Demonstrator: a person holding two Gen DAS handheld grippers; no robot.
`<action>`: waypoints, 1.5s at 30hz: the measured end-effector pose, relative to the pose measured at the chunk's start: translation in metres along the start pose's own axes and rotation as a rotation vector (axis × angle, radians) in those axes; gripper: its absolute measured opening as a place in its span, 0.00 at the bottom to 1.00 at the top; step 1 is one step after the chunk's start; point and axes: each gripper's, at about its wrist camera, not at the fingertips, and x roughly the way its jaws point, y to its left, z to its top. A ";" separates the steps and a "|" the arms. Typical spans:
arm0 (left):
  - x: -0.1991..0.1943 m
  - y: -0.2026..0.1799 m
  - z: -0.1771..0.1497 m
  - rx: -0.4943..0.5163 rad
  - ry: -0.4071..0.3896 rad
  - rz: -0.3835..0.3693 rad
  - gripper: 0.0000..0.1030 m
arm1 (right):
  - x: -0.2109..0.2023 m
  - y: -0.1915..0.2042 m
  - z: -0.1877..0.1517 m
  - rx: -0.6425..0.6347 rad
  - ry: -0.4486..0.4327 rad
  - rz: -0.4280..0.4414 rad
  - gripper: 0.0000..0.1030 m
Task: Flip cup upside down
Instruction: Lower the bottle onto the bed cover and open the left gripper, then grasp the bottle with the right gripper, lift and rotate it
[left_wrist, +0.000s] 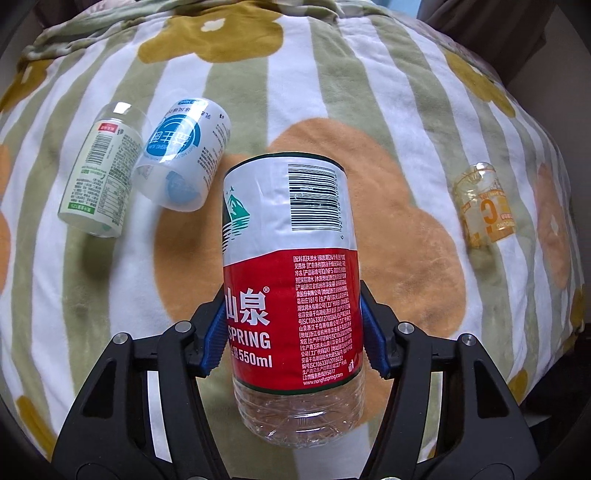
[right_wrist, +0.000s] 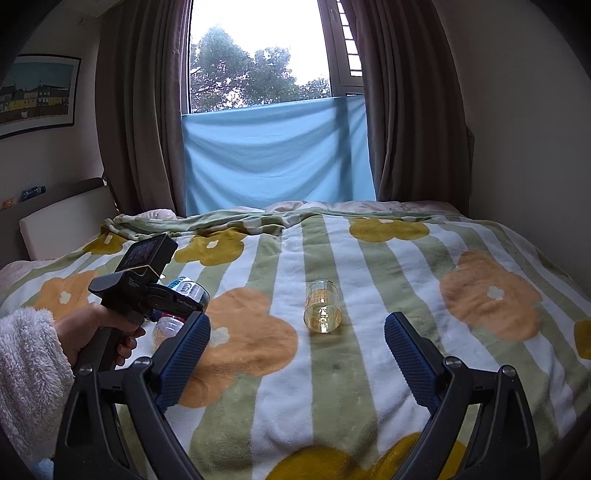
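- A bed fills the room under a curtained window (right_wrist: 258, 62), and its blanket (left_wrist: 332, 96) of green and white stripes with orange and mustard flowers carries everything.
- The left gripper (left_wrist: 295, 332) is clamped on the red-labelled cup (left_wrist: 291, 280), a cut-off clear water bottle; its blue pads (left_wrist: 214, 343) press the label on both sides.
- The cup's ribbed closed base points toward the camera and its far end points at the blanket, over a large orange flower near the middle of the bed.
- Beyond it toward the blanket's left side lie two more cut bottles on their sides, touching: one with a blue and white label (left_wrist: 183, 155), one with a green and white label (left_wrist: 99, 177).
- Toward the right side, well apart from these, lies a small yellow-tinted cup (left_wrist: 484, 206) with orange print, also on its side.
- The right gripper (right_wrist: 297, 347) hangs with its fingers spread wide and nothing between them, above the near part of the bed.
- From that view the yellow cup lies ahead on a white stripe, its open mouth toward the camera.
- The person's left hand (right_wrist: 92, 332), in a fleecy sleeve, grips the left tool's handle at the left.
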 end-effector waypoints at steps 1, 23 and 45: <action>-0.007 -0.003 -0.005 0.007 -0.004 -0.006 0.56 | -0.003 0.000 0.001 0.001 -0.006 0.001 0.92; -0.011 -0.021 -0.123 0.168 0.065 -0.046 0.57 | -0.061 0.012 0.002 -0.010 -0.026 0.015 0.92; -0.130 0.036 -0.202 0.071 -0.220 -0.003 1.00 | 0.025 0.077 0.052 -0.373 0.435 0.394 0.92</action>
